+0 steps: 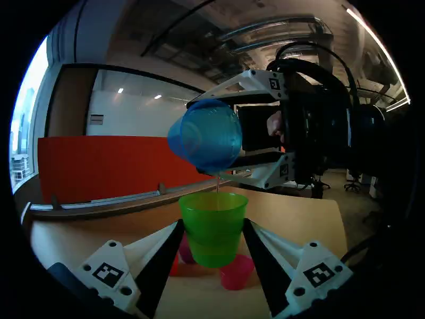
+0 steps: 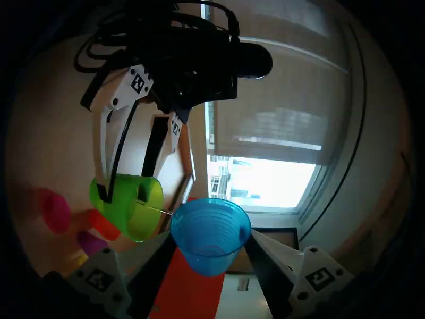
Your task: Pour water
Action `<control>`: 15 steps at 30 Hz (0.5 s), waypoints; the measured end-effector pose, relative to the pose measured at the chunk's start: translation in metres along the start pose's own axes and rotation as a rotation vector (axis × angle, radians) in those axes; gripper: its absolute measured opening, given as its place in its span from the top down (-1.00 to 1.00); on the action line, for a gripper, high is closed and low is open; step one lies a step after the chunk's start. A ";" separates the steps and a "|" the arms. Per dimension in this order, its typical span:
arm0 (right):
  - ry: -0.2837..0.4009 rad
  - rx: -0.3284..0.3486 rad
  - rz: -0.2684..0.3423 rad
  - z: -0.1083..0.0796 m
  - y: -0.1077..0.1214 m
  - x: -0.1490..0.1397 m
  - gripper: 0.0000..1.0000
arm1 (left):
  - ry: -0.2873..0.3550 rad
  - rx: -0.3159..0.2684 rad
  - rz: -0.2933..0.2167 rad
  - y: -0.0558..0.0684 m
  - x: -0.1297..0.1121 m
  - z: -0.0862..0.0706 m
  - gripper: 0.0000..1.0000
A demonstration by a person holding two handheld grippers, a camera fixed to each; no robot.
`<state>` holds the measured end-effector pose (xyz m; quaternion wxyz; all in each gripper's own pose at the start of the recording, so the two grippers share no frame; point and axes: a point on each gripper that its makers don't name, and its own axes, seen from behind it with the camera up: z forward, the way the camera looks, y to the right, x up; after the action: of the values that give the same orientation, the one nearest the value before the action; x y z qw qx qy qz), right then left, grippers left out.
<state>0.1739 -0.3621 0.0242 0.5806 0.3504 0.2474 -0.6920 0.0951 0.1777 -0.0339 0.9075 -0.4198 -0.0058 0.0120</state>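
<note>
Pouring is under way, roughly mid-task by my read. Wooden bench (image 1: 297, 218) sits below, w/ both cups held up off it. Left gripper (image 1: 213, 226) pinches the green cup (image 1: 212, 242) upright, one finger pressed on each side of its wall. Right gripper (image 2: 211, 236) clamps the blue cup (image 1: 206, 135) the same way and has it tipped hard, mouth angled down, directly above the green one; rims are near but apart. A thin thread of water (image 1: 218, 184) runs from the blue rim into the green mouth, so transfer is happening, though it's more of a trickle than a full flow.

Done: both cups picked up, lined up, tilt made, water moving. Left: prob. emptying the last of the blue cup, righting it, setting both down. Can't tell the level inside the green cup, nor how much remains in the blue.

A pink cup (image 1: 236, 271) and a couple of other small coloured ones stand on the bench under the green cup, untouched.
</note>
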 end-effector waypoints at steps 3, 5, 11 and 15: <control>0.002 -0.002 0.005 0.000 0.000 0.000 -0.76 | 0.000 -0.001 0.000 0.001 0.000 0.000 -0.59; 0.002 -0.004 0.008 0.000 0.000 0.000 -0.76 | 0.000 0.000 0.000 0.001 0.000 0.000 -0.59; 0.004 -0.002 0.022 0.001 0.001 -0.004 -0.76 | 0.001 0.001 -0.001 0.000 0.001 -0.001 -0.60; 0.004 -0.001 0.060 0.002 -0.001 -0.009 -0.76 | 0.000 0.002 -0.001 0.000 0.000 -0.002 -0.59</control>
<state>0.1733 -0.3584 0.0323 0.6008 0.3584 0.2384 -0.6736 0.0951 0.1761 -0.0347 0.9078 -0.4191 -0.0062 0.0114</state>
